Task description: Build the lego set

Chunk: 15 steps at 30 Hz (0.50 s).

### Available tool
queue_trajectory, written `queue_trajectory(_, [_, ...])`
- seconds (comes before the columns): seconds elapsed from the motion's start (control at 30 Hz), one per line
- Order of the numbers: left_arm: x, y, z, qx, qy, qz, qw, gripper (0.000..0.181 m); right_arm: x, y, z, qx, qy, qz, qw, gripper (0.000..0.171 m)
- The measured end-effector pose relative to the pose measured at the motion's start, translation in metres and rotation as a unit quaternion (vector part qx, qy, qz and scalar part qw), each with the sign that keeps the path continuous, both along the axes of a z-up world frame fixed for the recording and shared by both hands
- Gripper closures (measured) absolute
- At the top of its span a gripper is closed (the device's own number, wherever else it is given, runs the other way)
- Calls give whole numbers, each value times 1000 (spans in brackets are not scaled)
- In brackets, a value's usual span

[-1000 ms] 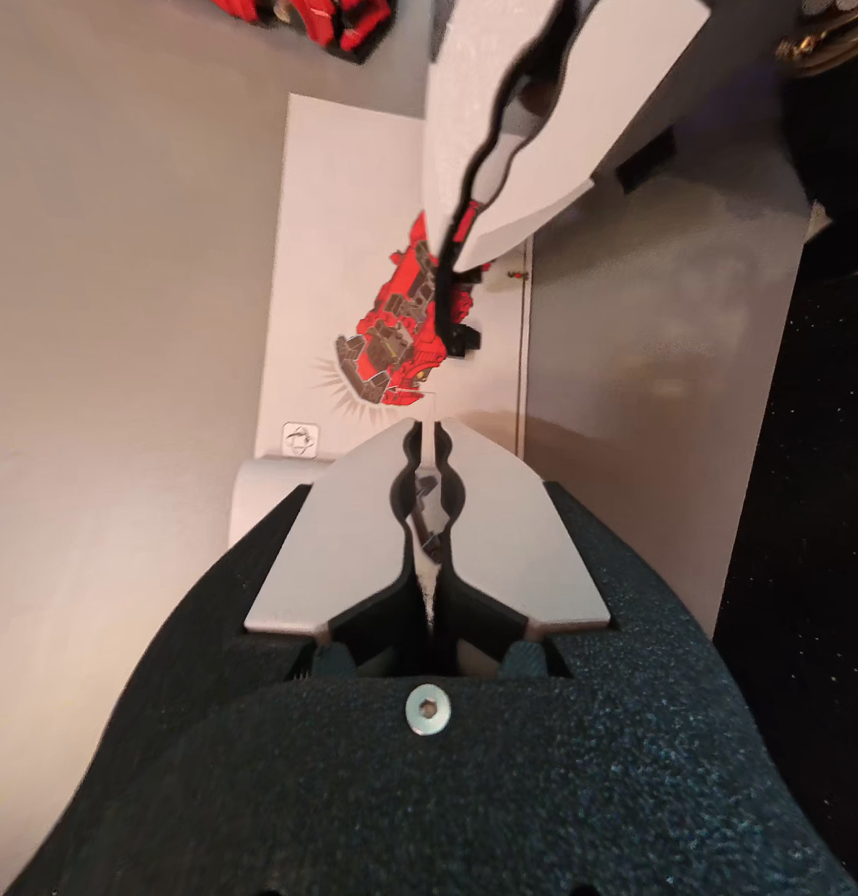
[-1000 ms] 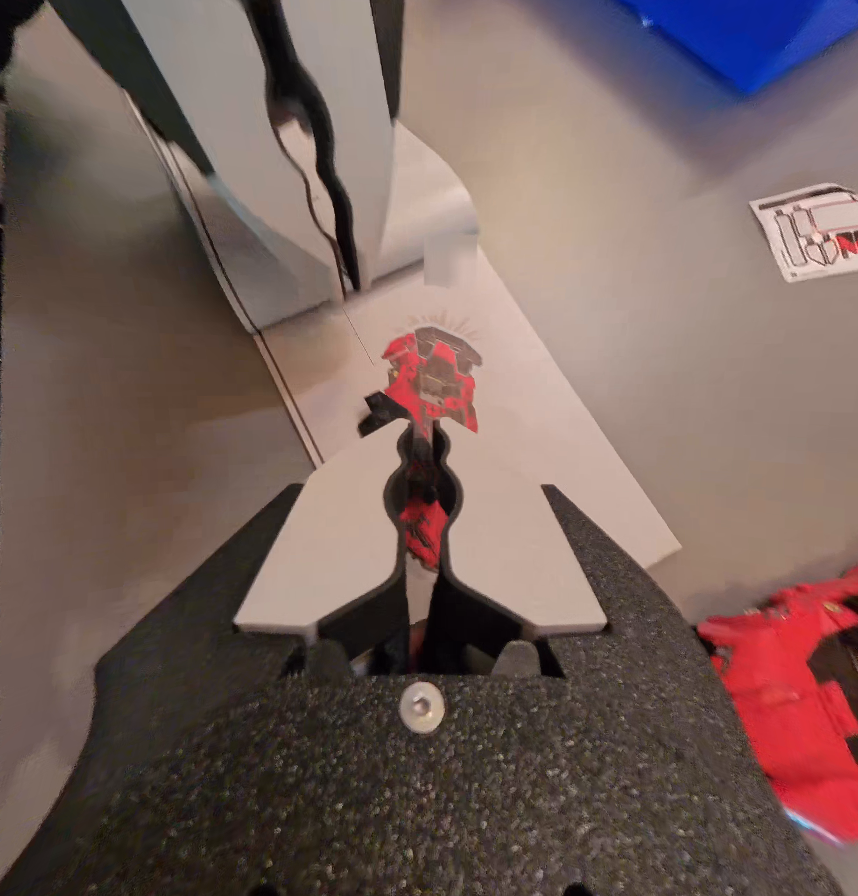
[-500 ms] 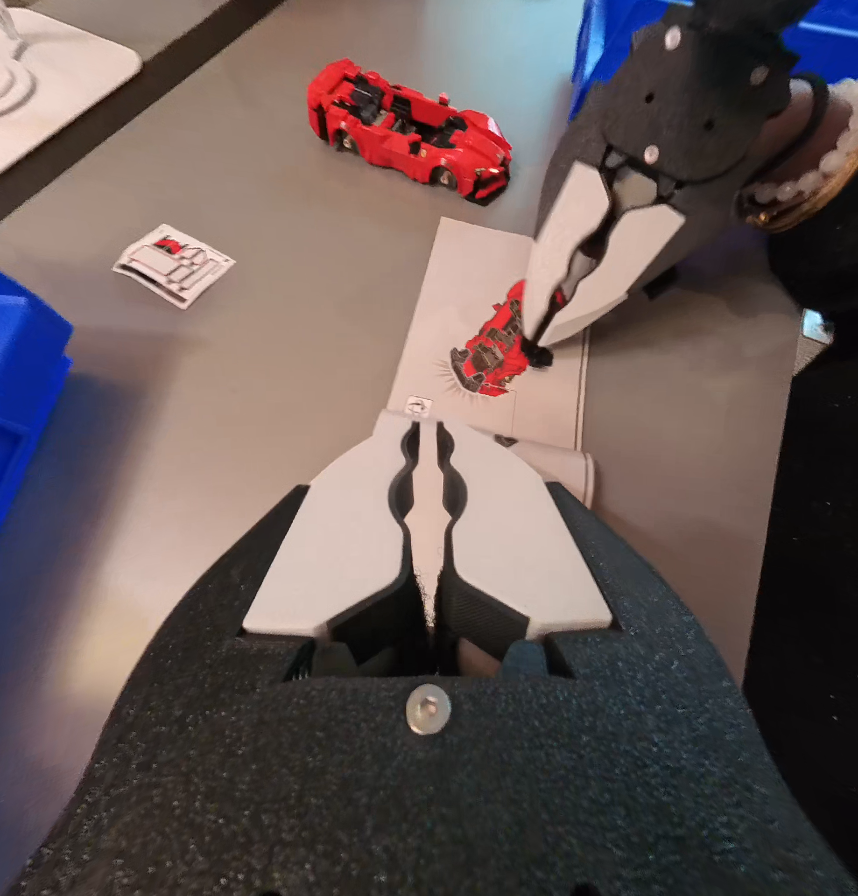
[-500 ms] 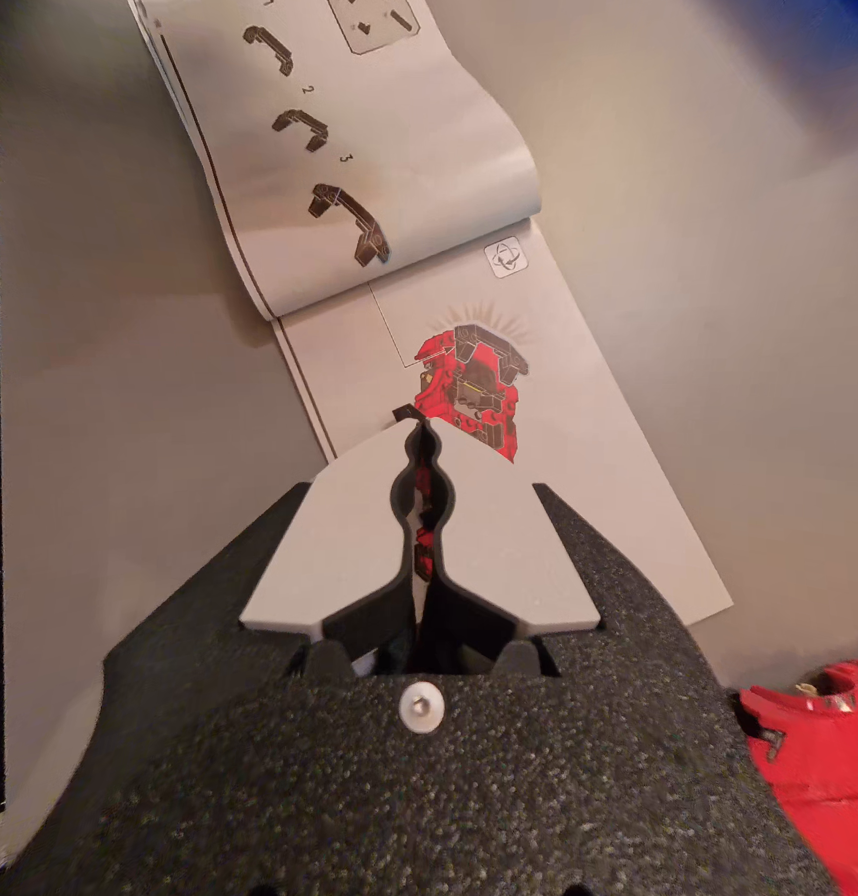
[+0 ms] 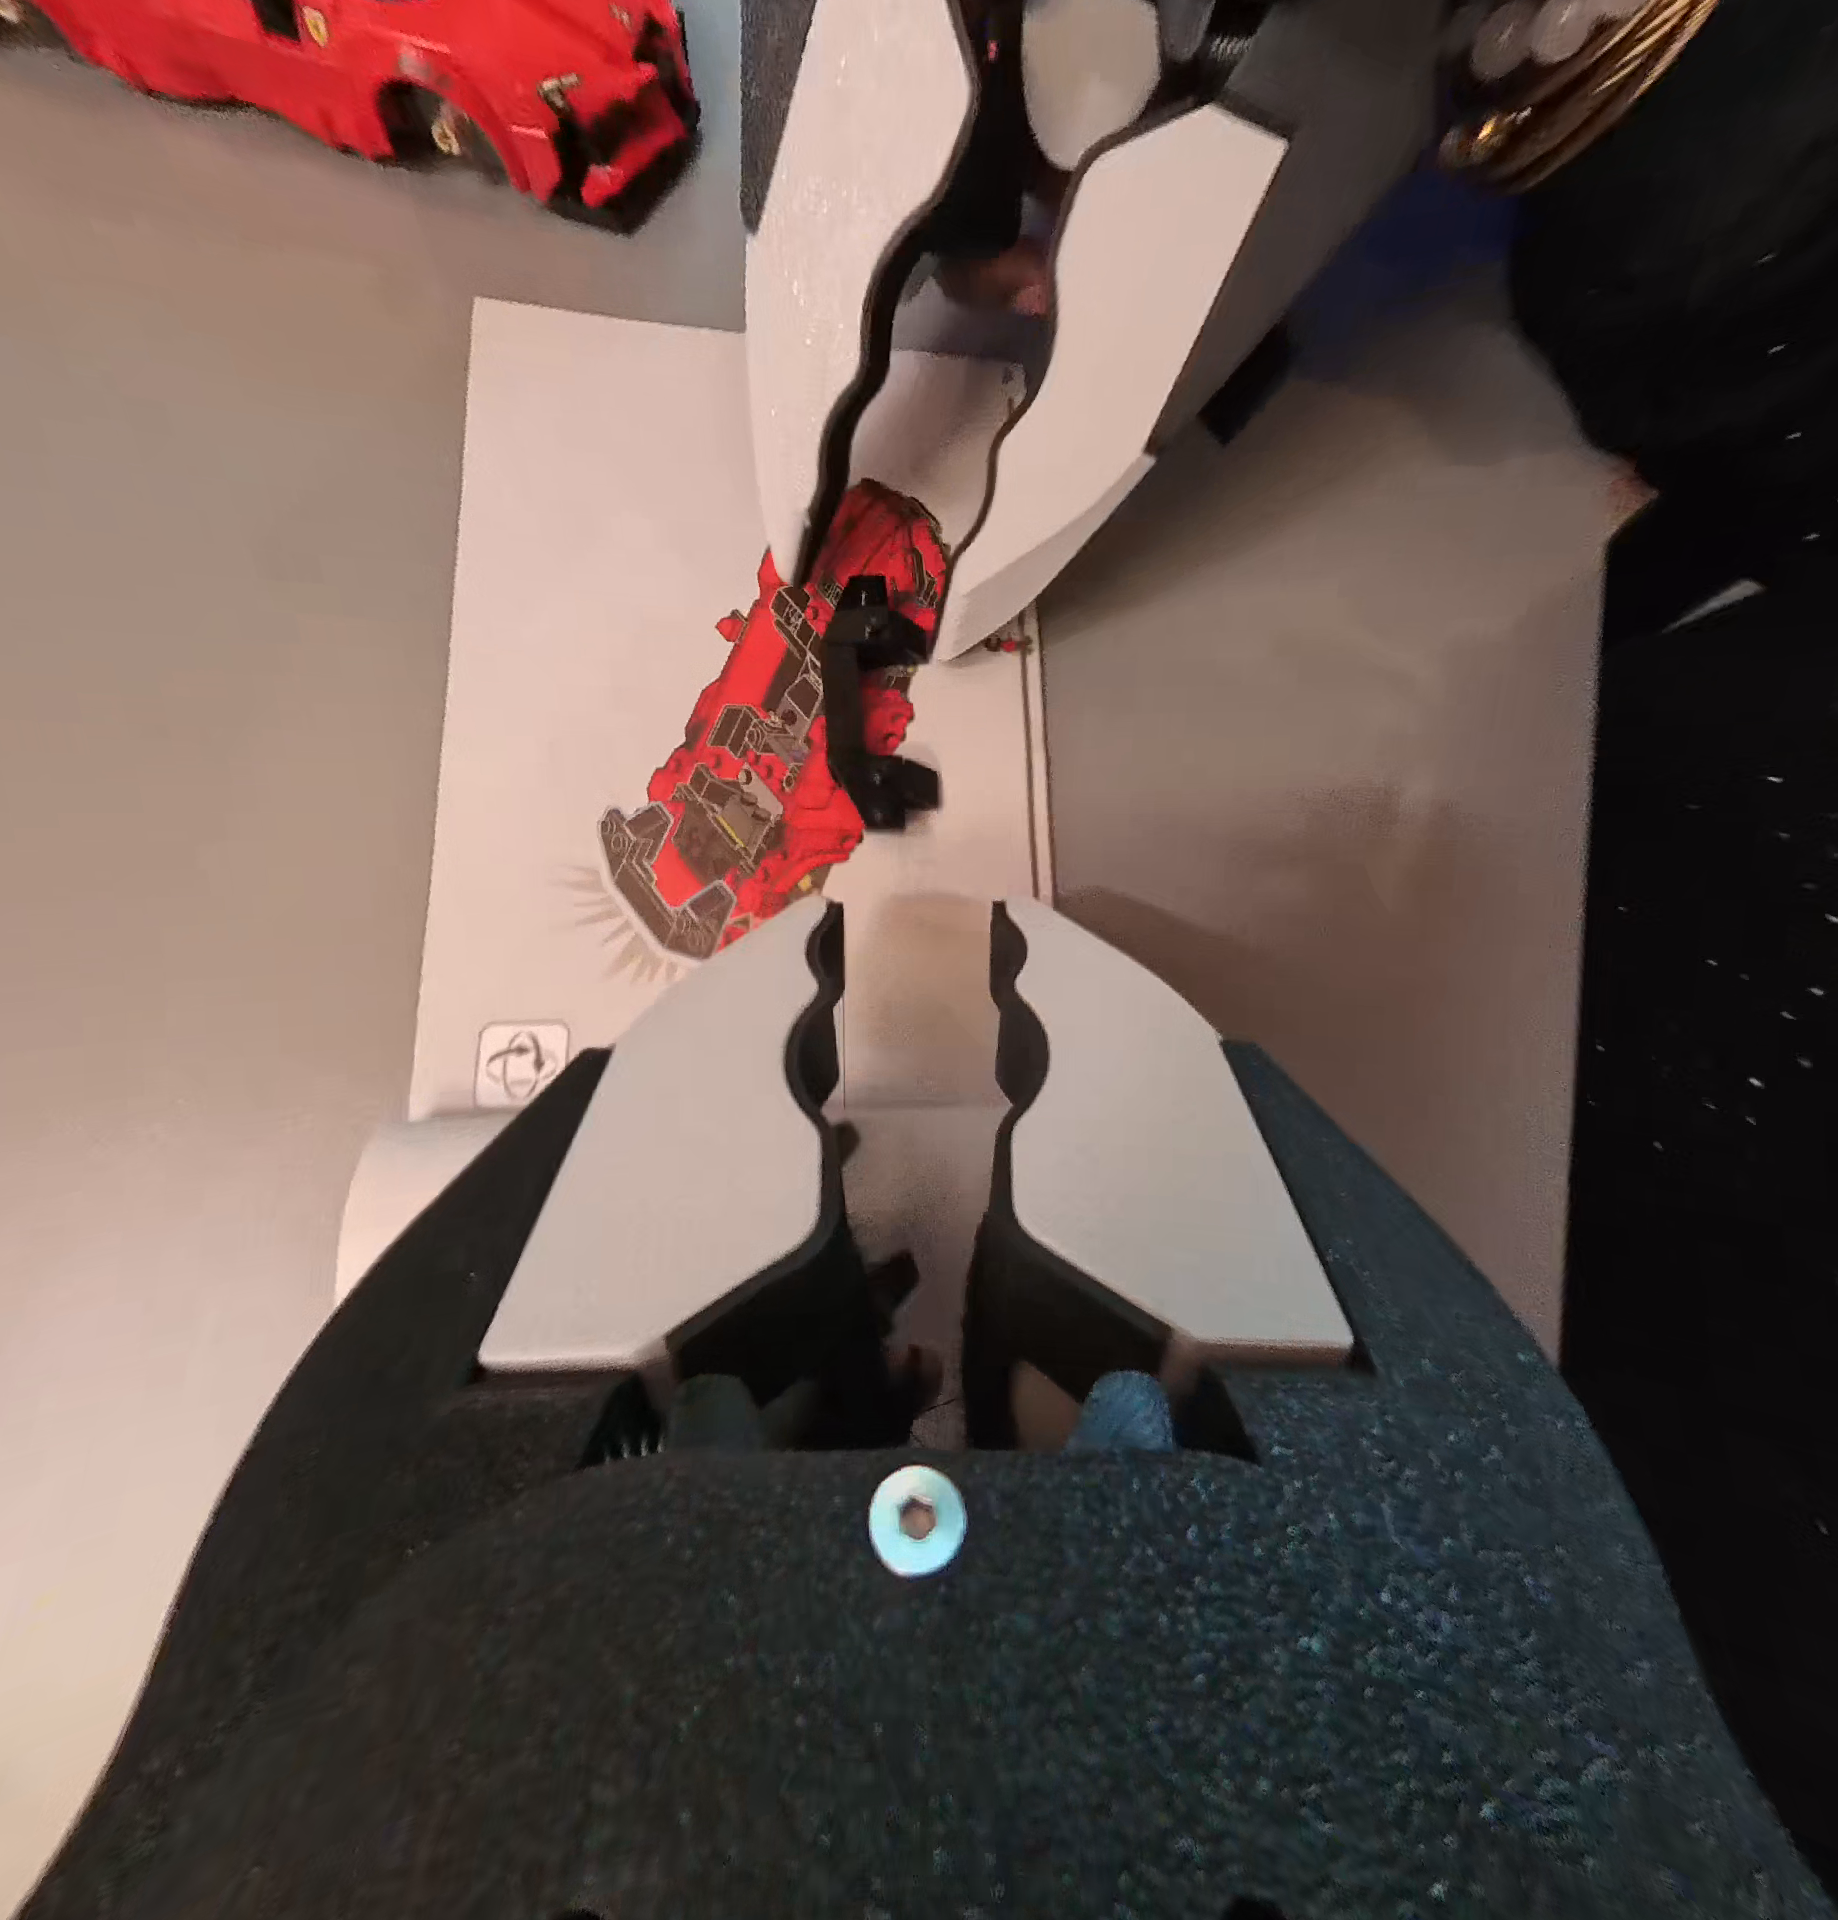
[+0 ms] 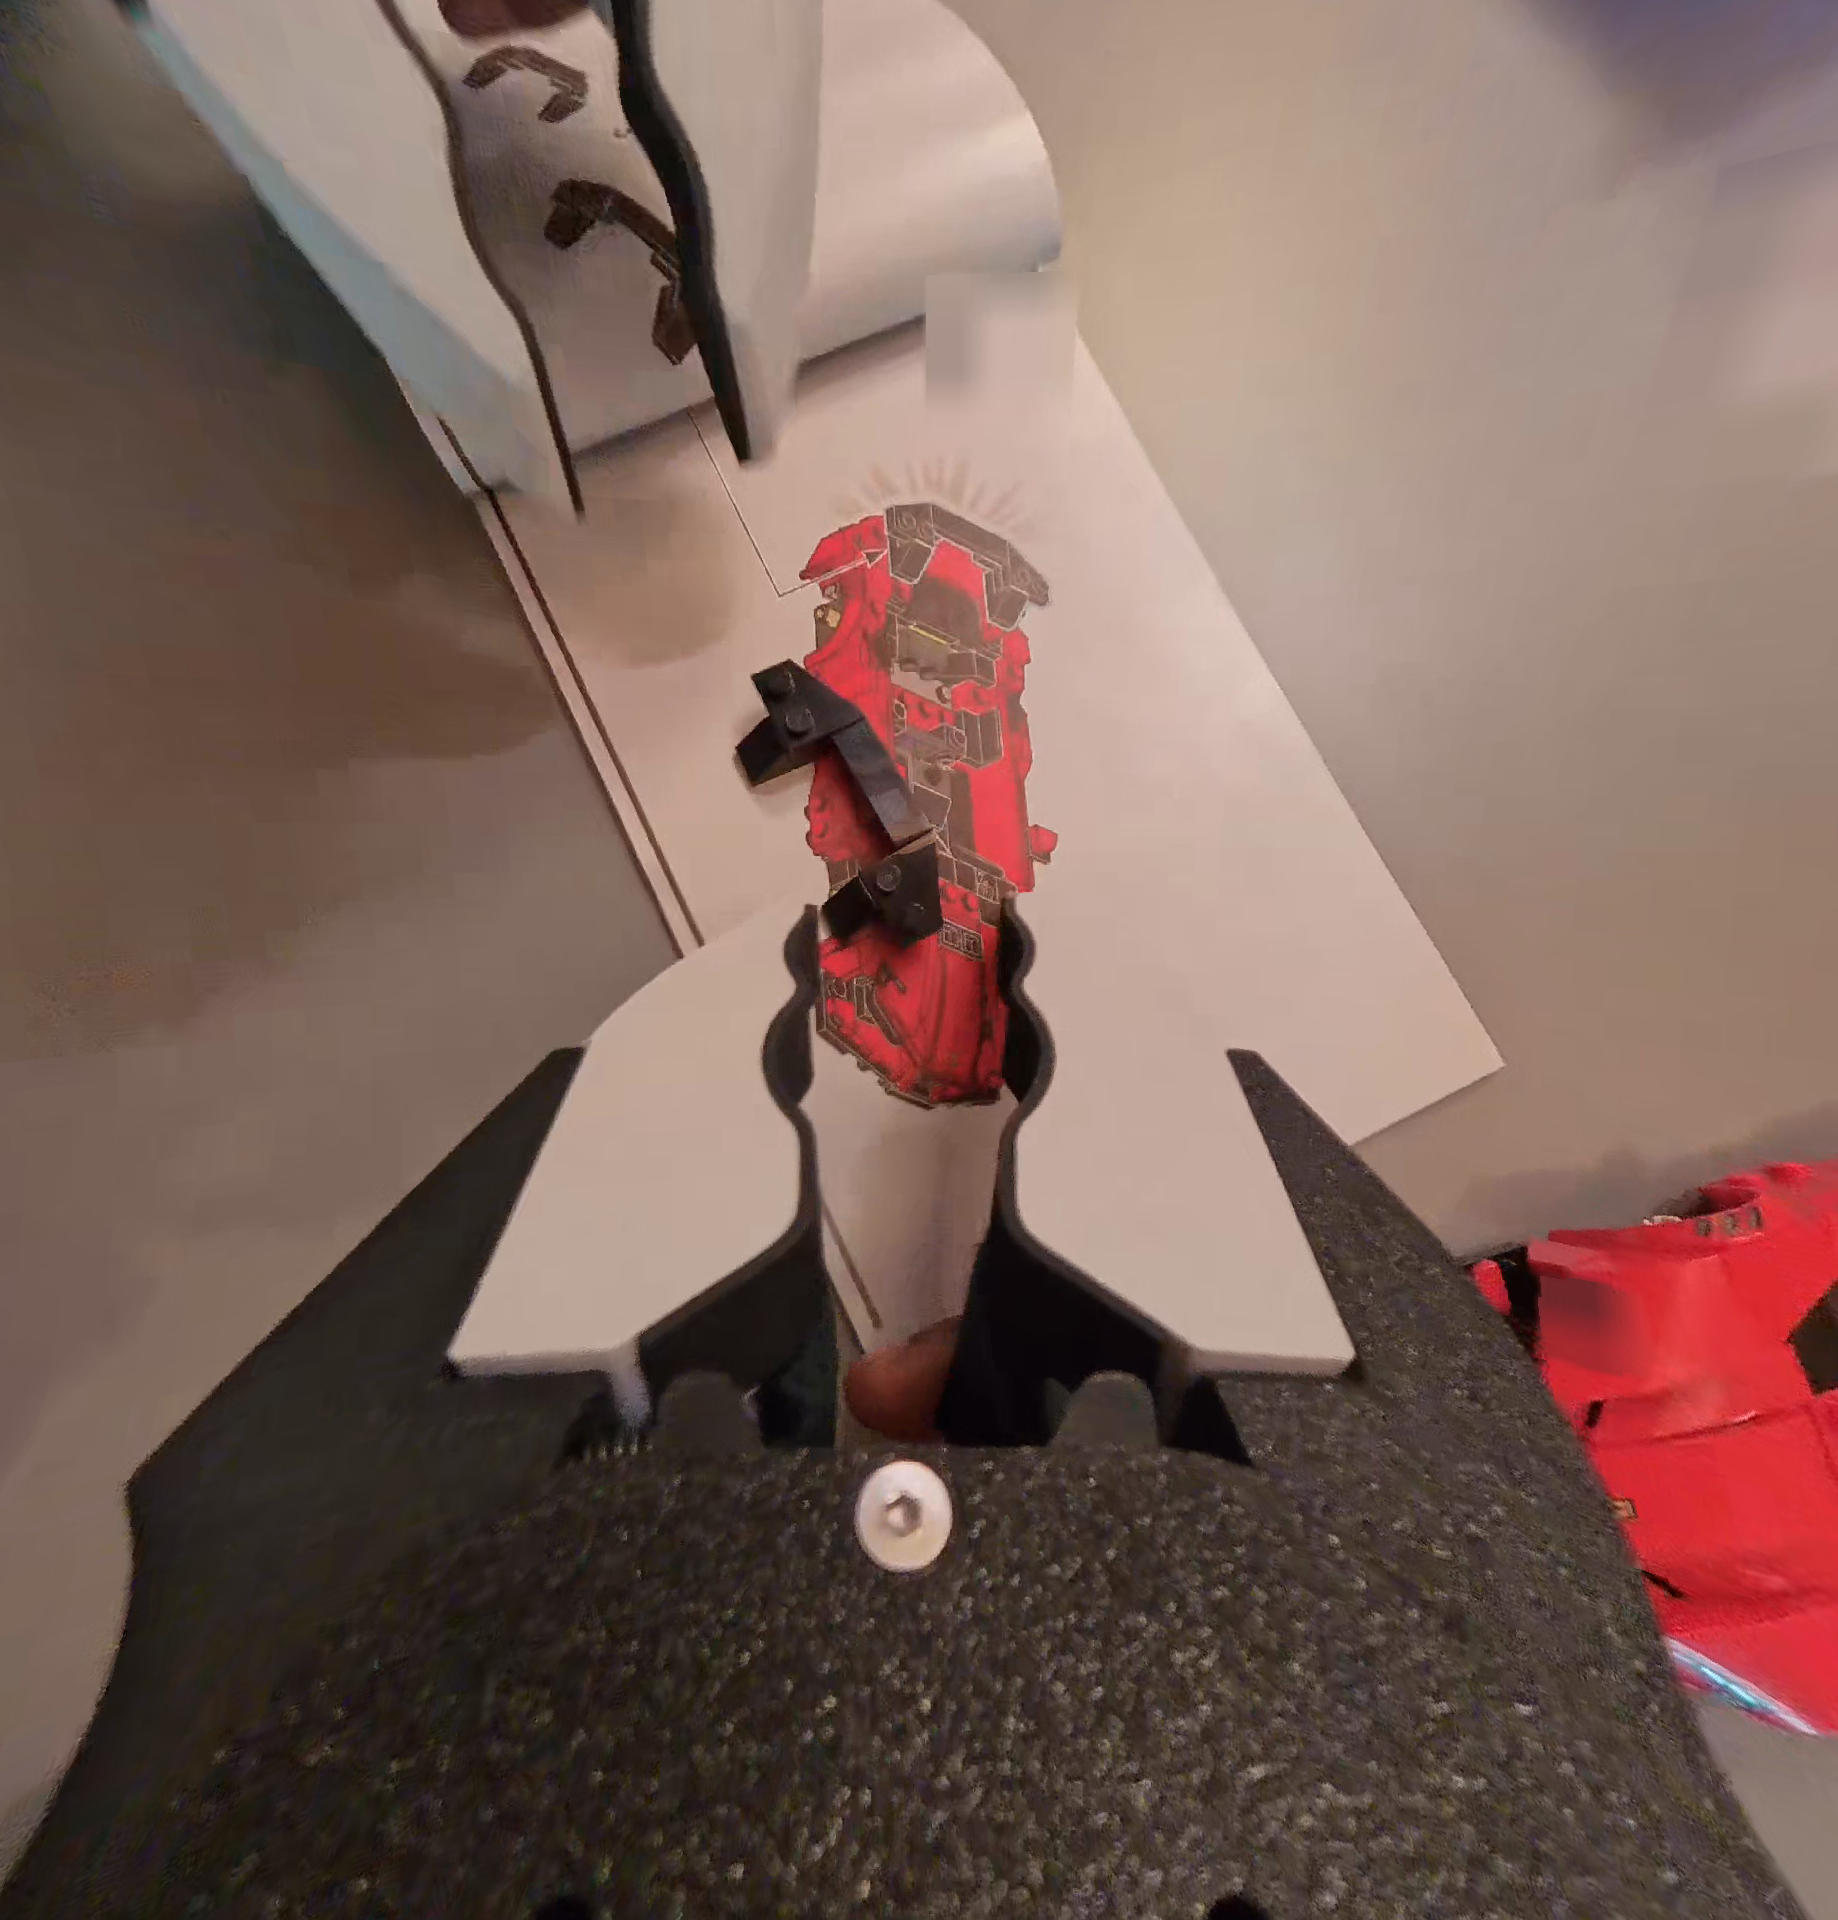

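Now both of your grippers stood with their jaws apart, where half a second before each had been nearly closed: the left gripper (image 5: 915, 914) empty at lower centre of the left wrist view, the right gripper (image 6: 910, 925) empty at lower centre of its own view. The small black angled lego sub-assembly (image 6: 842, 800), earlier pinched in the right gripper, lay loose on the open white instruction booklet (image 6: 1206, 831), across the printed red car, just past the right gripper's tips. That reads as a release: the piece was set down, probably for regripping or checking against the page. Counted: two grippers, one black sub-assembly, one booklet, and one red lego car (image 5: 375, 73) on the grey bench (image 5: 167, 623) at upper left of the left wrist view.
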<state>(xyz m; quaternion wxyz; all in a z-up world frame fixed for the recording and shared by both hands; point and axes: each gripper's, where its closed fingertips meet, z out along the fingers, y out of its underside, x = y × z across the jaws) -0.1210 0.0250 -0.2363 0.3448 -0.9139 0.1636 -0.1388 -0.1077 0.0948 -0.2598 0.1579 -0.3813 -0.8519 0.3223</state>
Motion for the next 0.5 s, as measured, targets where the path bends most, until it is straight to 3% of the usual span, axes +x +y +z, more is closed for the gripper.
queue_trajectory(0.2, [9,21,-23,-41,18,3,999,155,3,-1,-1,8,-2,-5,1000,149])
queue_trajectory(0.5, [7,27,-26,-52,35,17,998,165,3,-3,-2,12,-5,-27,1000,152])
